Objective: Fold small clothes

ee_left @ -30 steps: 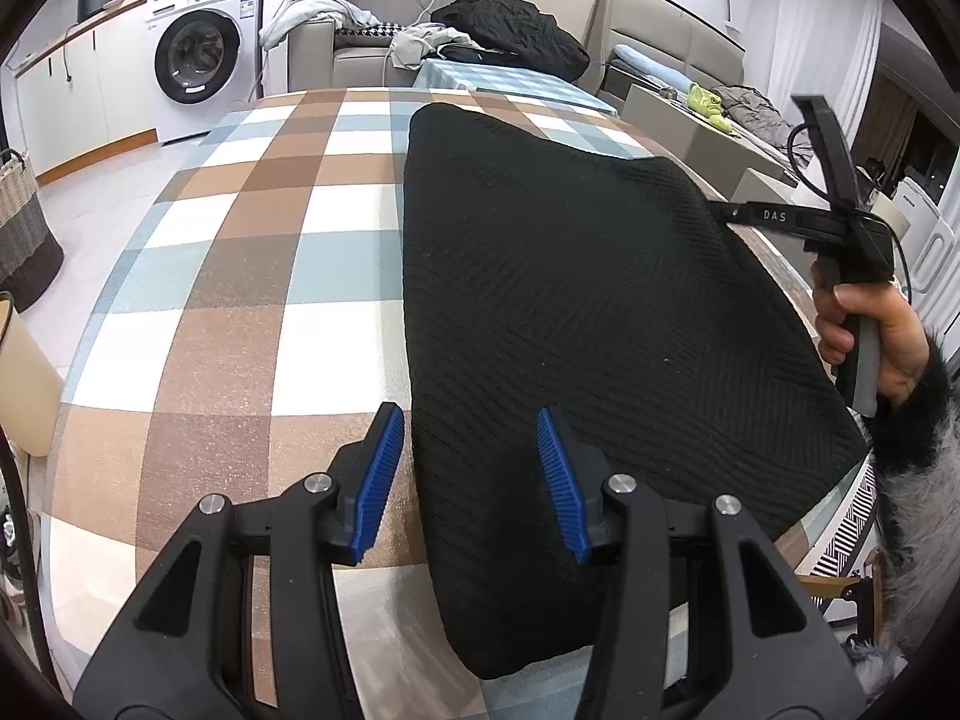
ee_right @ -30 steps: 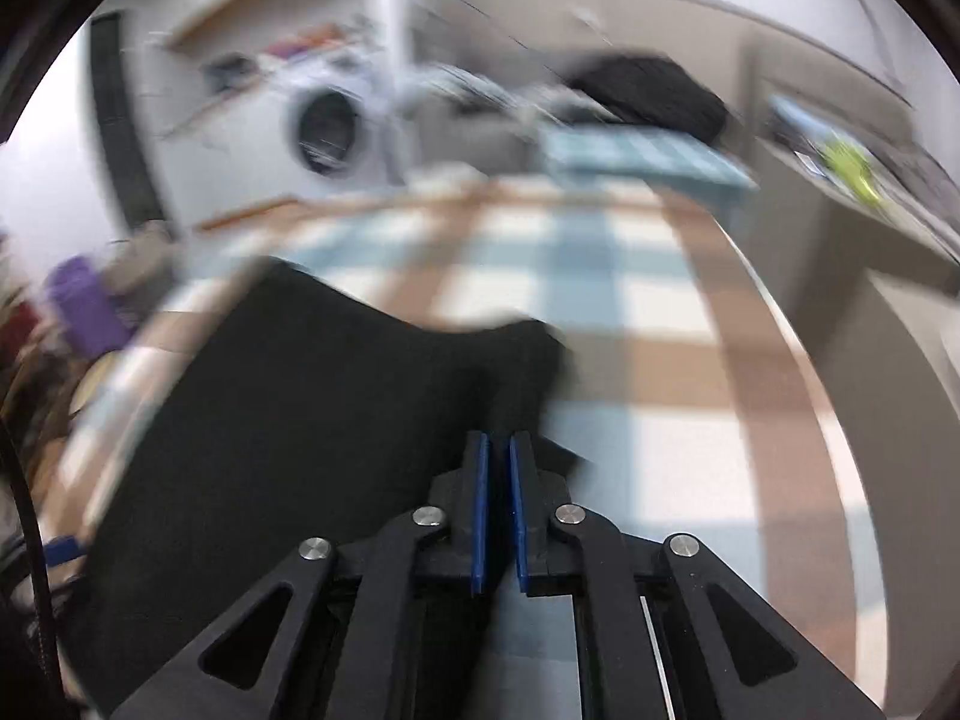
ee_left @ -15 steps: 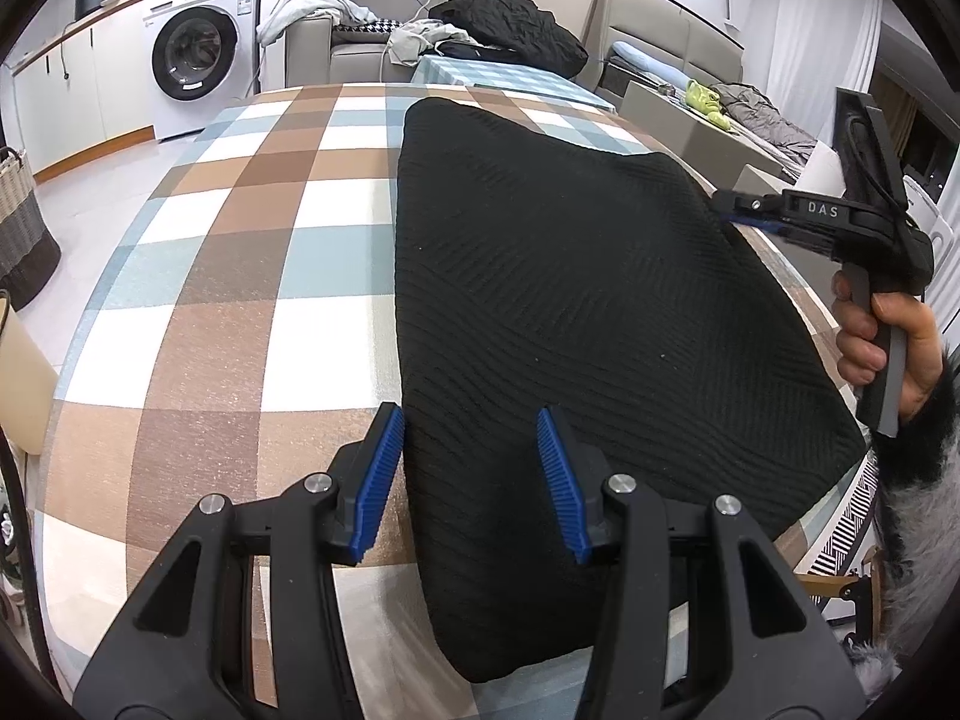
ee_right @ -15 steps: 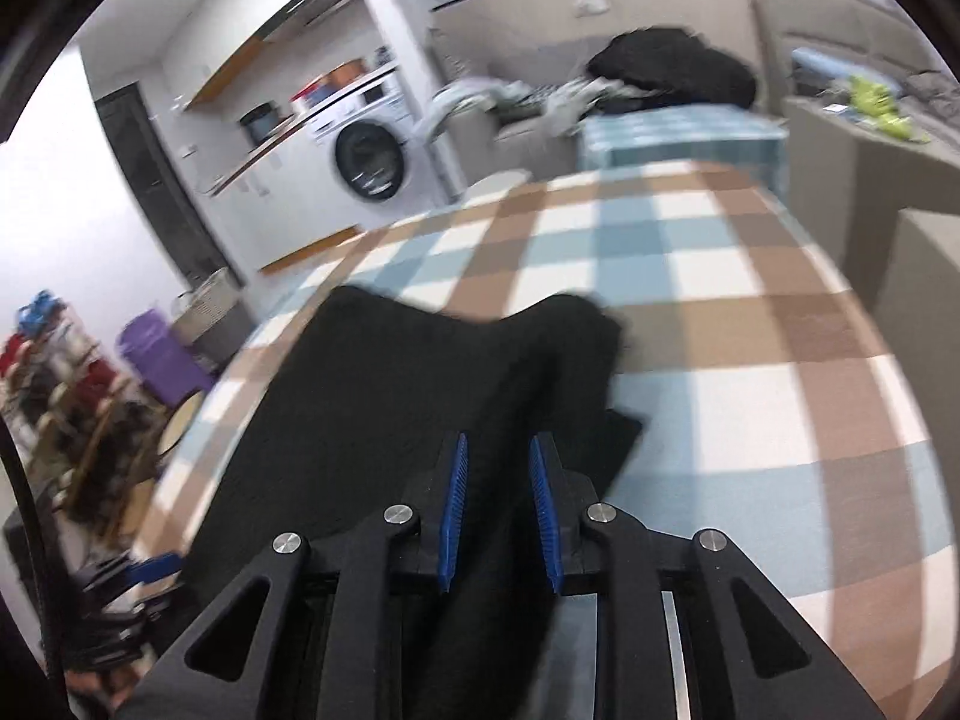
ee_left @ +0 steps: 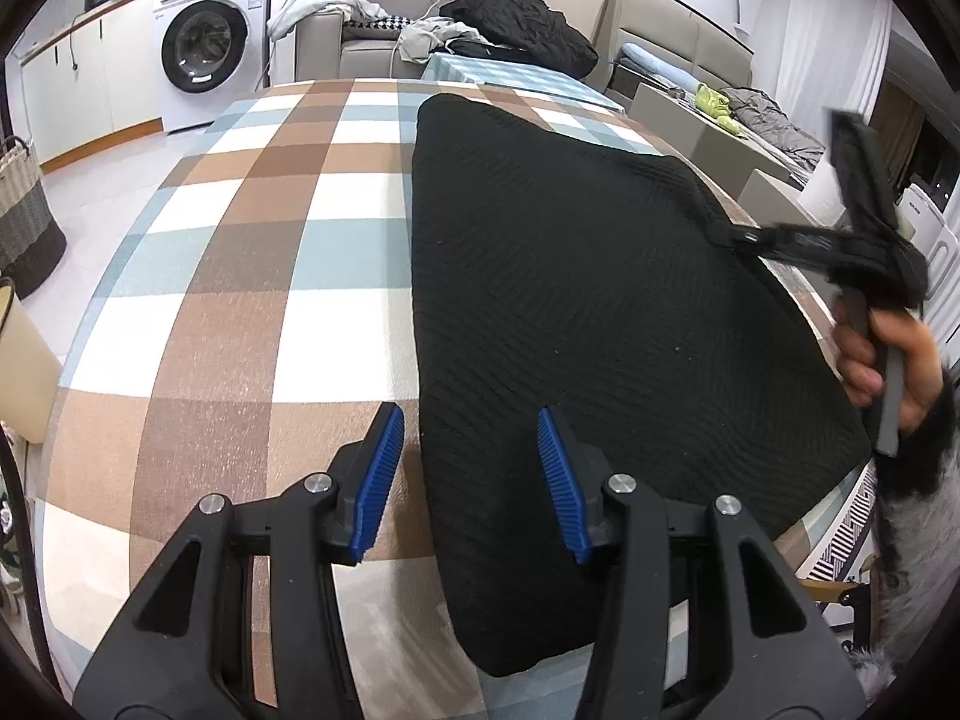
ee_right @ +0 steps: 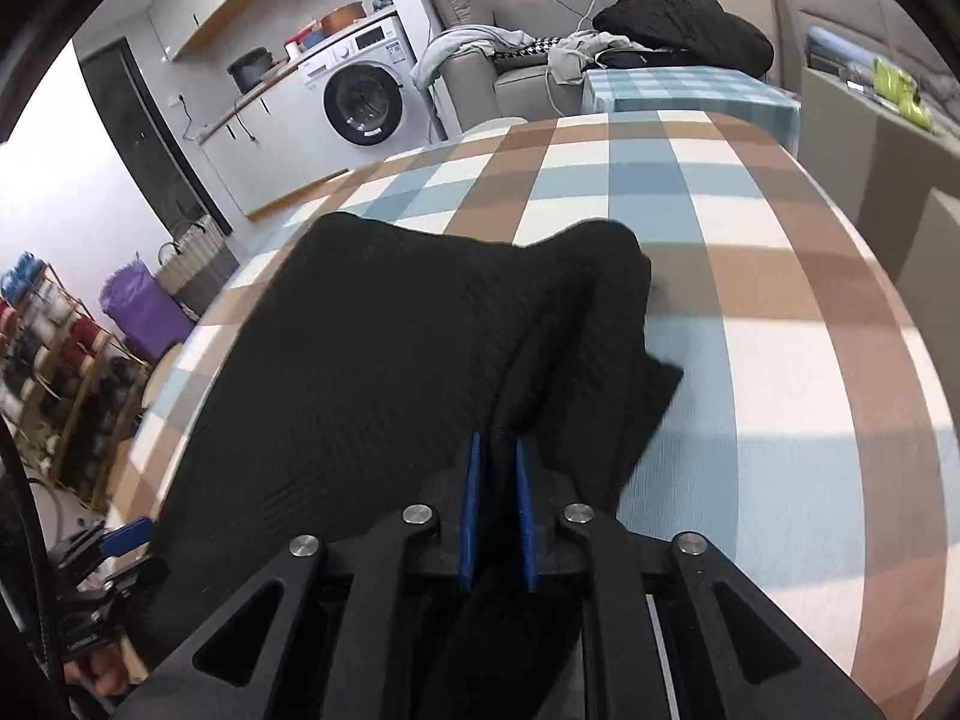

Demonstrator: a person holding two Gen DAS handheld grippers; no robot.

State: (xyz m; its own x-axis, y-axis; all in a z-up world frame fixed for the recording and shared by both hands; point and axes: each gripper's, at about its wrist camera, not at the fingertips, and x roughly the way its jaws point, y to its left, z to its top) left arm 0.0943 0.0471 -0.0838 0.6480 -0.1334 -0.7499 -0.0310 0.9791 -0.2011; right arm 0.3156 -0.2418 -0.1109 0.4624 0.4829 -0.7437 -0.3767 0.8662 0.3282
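Note:
A black knit garment [ee_left: 588, 300] lies flat on the checked tablecloth [ee_left: 252, 276]. My left gripper [ee_left: 468, 474] hovers open over its near left edge, and that edge runs between the blue pads [ee_left: 378, 474] without touching them. In the right wrist view, my right gripper [ee_right: 495, 450] has a raised fold of the garment [ee_right: 372, 360] between its pads; its jaws are closing and pinch the cloth. The left wrist view shows the right gripper [ee_left: 738, 237] at the garment's far right edge, held by a hand [ee_left: 864, 360].
A washing machine [ee_left: 204, 54] and a sofa piled with clothes [ee_left: 516, 24] stand beyond the table. A woven basket [ee_left: 24, 216] sits on the floor at left. A purple bag [ee_right: 141, 312] and a shelf rack [ee_right: 54, 372] stand off the table's side.
The right gripper's jaws opened a little, then narrowed on a fold at the garment's edge, and the view swung and steadied. The left gripper held still.

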